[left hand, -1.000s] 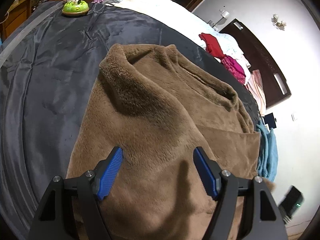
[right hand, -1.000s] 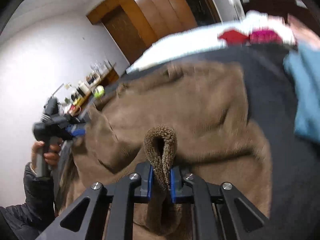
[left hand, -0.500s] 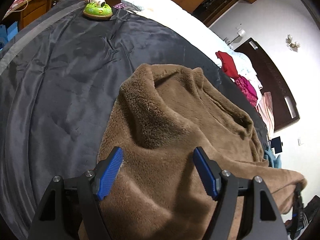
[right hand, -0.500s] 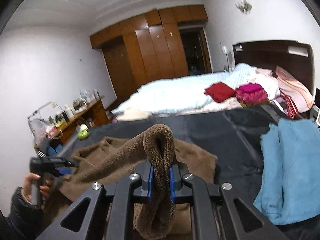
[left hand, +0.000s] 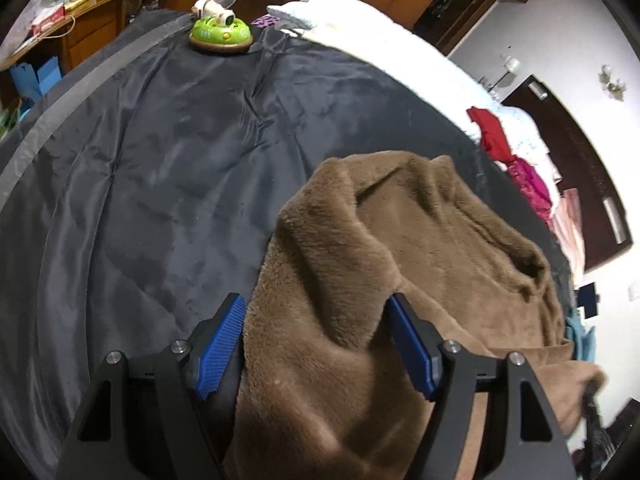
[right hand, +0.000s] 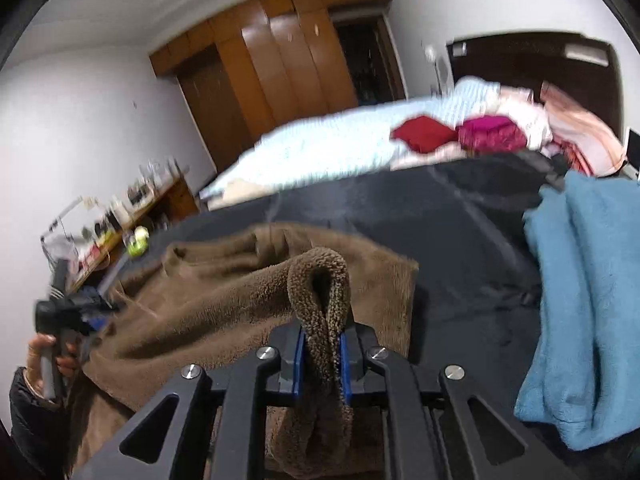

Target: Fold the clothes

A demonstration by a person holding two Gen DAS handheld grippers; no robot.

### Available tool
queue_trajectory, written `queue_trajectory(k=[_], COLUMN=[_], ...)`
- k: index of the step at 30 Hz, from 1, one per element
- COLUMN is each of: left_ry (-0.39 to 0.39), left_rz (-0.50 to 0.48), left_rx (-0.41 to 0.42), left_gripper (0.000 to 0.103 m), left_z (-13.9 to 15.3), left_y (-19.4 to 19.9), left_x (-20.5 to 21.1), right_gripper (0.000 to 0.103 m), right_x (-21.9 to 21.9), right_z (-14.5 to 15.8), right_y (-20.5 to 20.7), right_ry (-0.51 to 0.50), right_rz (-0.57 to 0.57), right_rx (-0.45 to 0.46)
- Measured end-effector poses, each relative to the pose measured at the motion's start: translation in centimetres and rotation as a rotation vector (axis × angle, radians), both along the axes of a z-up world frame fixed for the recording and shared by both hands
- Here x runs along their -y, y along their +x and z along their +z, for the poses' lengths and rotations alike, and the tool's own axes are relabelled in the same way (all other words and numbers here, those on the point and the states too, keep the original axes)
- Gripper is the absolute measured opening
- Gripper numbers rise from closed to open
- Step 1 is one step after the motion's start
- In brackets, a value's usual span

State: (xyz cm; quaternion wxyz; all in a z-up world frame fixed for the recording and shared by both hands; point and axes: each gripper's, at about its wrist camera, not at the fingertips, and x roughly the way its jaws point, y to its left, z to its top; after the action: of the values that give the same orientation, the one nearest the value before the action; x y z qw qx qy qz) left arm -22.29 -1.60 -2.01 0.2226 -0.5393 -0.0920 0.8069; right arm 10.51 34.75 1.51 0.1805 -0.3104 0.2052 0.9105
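Observation:
A brown fleece garment (left hand: 420,264) lies partly lifted on a dark grey bed cover (left hand: 168,168). My left gripper (left hand: 316,344) is open, its blue pads on either side of a raised ridge of the fleece, not clamped on it. My right gripper (right hand: 322,352) is shut on a rolled edge of the brown fleece garment (right hand: 224,300) and holds it up off the cover. The left gripper also shows in the right wrist view (right hand: 72,312), at the far left in a hand.
A green toy (left hand: 221,34) sits at the far end of the cover. A blue towel (right hand: 588,304) lies at the right. Red (right hand: 424,134) and pink (right hand: 492,134) clothes lie on a white bed behind. A wooden desk (left hand: 120,12) stands at the left.
The right gripper has lifted and pulled its fleece edge back, so the garment has slid toward me across the cover. The left gripper has stayed open over the fleece.

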Motion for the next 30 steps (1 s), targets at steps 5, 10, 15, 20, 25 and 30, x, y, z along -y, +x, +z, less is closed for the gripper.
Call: queue_trajectory(k=[5,10,15,20,25,30], left_ry=[0.011,0.014,-0.093,-0.139,-0.181,-0.180], left_rz=[-0.091,-0.309,-0.328,-0.171,-0.094,-0.072], left_rx=[-0.123,-0.076,-0.059,-0.057,-0.087,-0.092], left_gripper=[0.077,0.077,0.069,0.035,0.017,0.015], left_z=[3.8,3.6,1.0,-0.8,-1.0,-0.9], left_y=[2.2,4.0,3.9,0.3,-1.0,-1.3], left_x=[-0.4,-4.0,-6.8,-5.4,-4.3,-4.2], right_gripper=[0.068,0.068,0.068,0.068,0.068,0.071], right_x=[-1.1,0.2,3.9,5.2,3.2,4.0], right_z=[-2.2,0.1,1.0,-2.4,-4.9,-5.5], right_y=[0.2,1.5,-1.2,-4.5,-5.5,-6.3], right_ry=[-0.017,0.072,0.107,0.081,0.050,0.112], right_rz=[-0.089,-0.135,0.057,0.154,0.143,0.135], right_rx=[0.117,0.074,0.067,0.191,0.236,0.279])
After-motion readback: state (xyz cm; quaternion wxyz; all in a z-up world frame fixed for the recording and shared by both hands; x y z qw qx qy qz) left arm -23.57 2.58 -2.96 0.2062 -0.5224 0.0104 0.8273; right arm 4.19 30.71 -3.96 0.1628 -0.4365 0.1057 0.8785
